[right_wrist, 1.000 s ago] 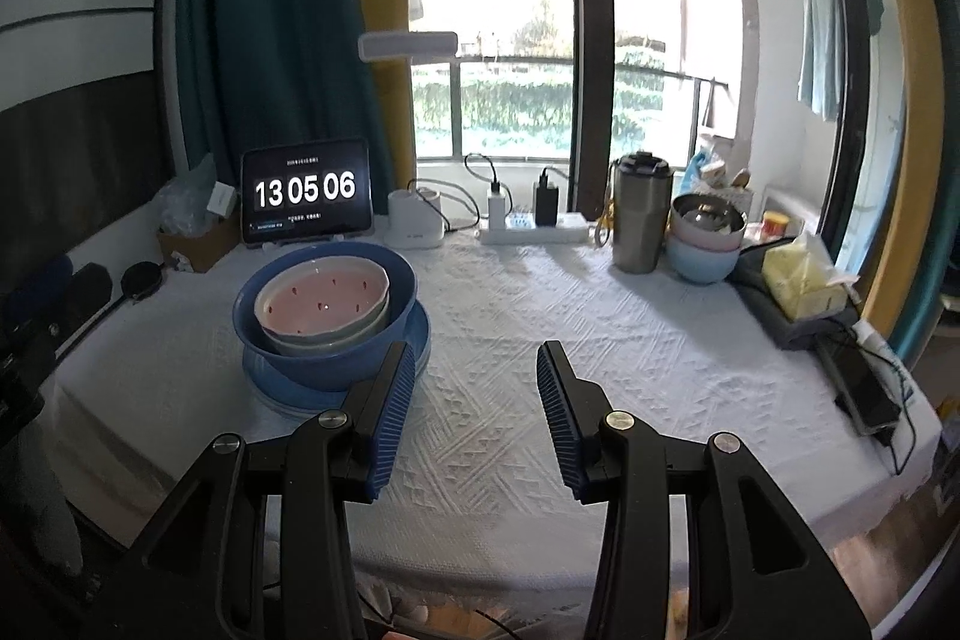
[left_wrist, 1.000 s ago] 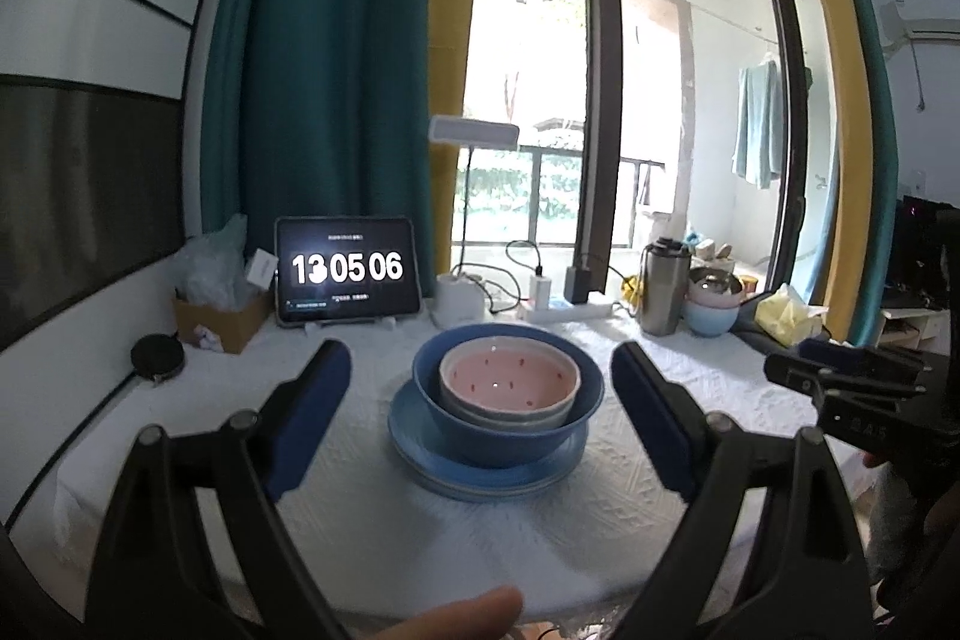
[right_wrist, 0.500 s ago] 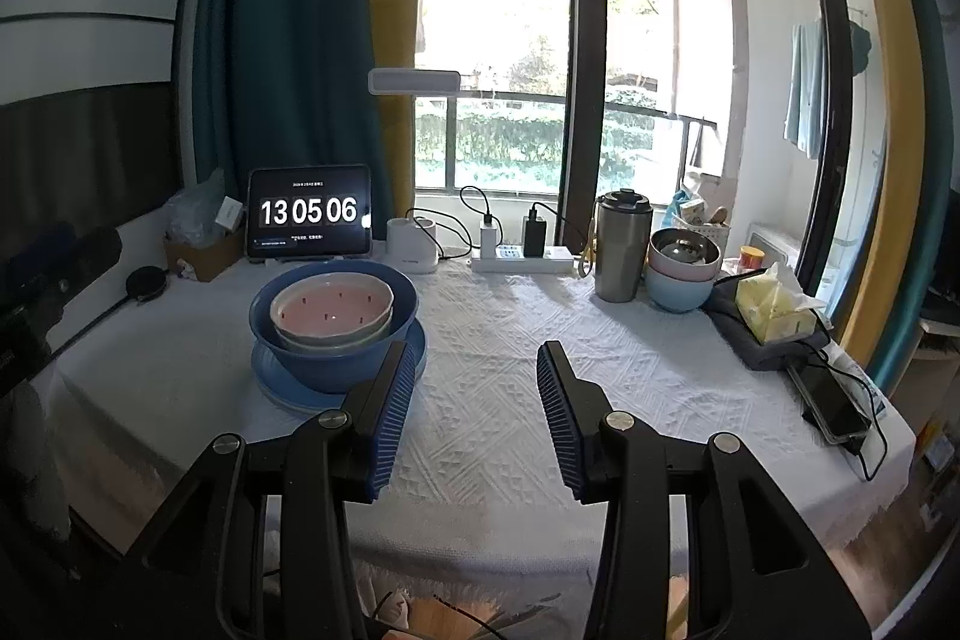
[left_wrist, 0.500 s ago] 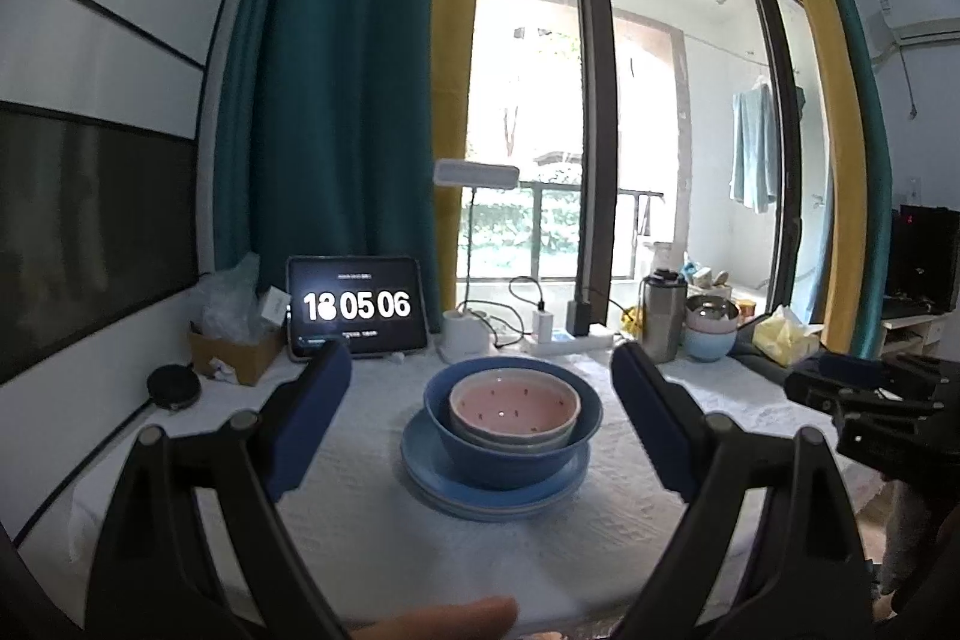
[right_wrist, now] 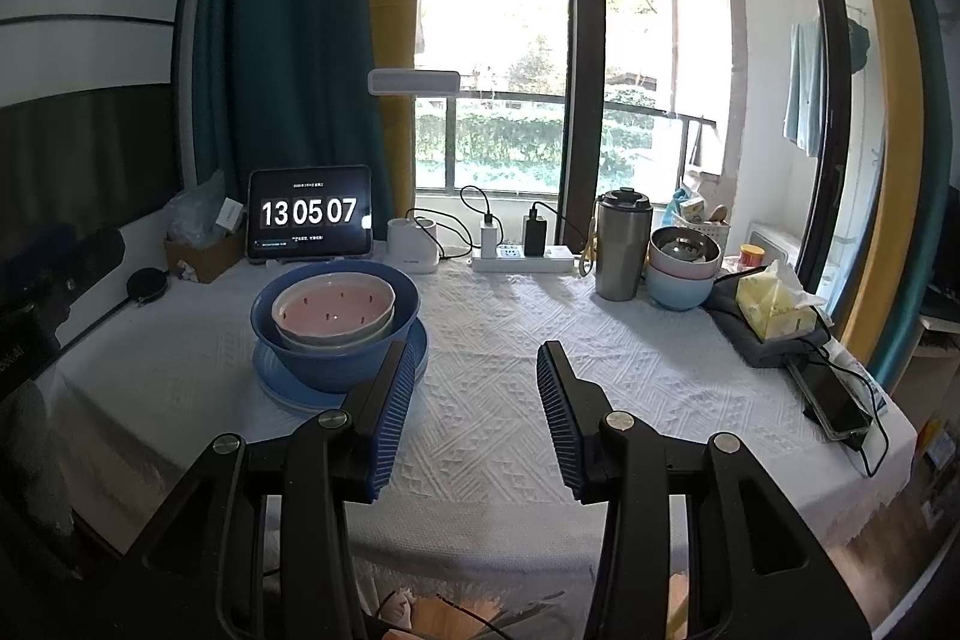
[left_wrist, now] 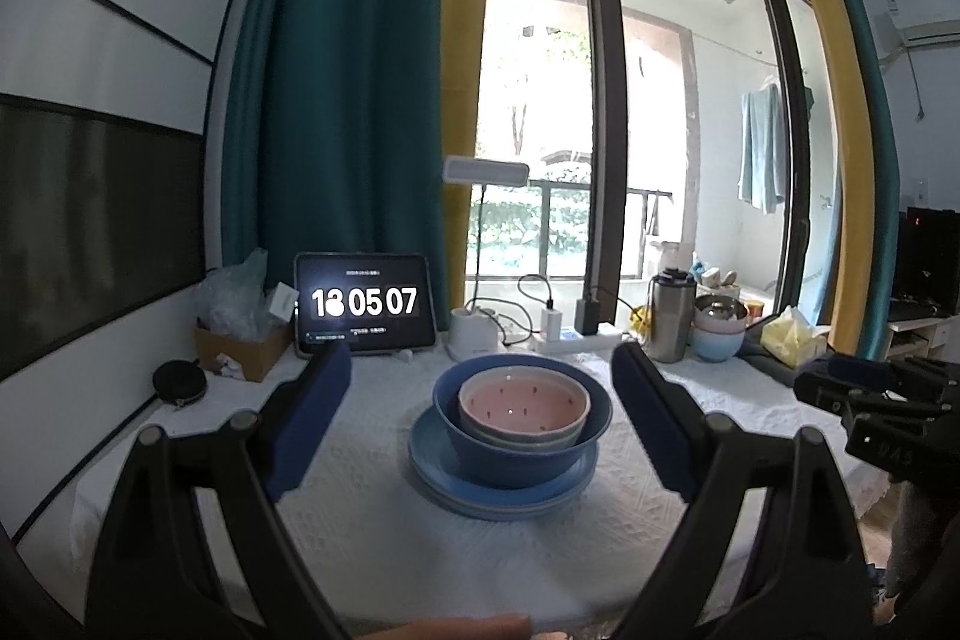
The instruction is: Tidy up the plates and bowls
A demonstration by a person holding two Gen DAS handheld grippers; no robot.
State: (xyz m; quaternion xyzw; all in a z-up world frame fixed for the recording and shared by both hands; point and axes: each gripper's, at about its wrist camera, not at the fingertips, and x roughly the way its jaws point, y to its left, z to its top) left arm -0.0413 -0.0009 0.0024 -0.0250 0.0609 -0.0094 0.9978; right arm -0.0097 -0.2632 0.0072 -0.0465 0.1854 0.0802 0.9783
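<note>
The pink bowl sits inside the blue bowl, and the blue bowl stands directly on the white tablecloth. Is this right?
Not quite. The pink bowl sits inside the blue bowl, but the blue bowl stands on a blue plate, not directly on the white tablecloth. The left wrist view shows this.

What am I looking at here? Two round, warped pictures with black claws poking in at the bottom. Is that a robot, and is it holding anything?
No robot: a person carries a hand-held gripper in each hand, each with a wide-angle camera looking along its two fingers. One picture comes from the left hand-held gripper, the other from the right hand-held gripper. The blue-padded black prongs are their fingers. Both are open and hold nothing.

Ahead is a table under a white cloth. On it is a stack: a pink bowl nested in a big blue bowl, which stands on blue plates. Behind it are a tablet showing a clock, a steel tumbler and a second small stack of bowls. In the left picture, the dark shape at the right edge is the other gripper.
</note>
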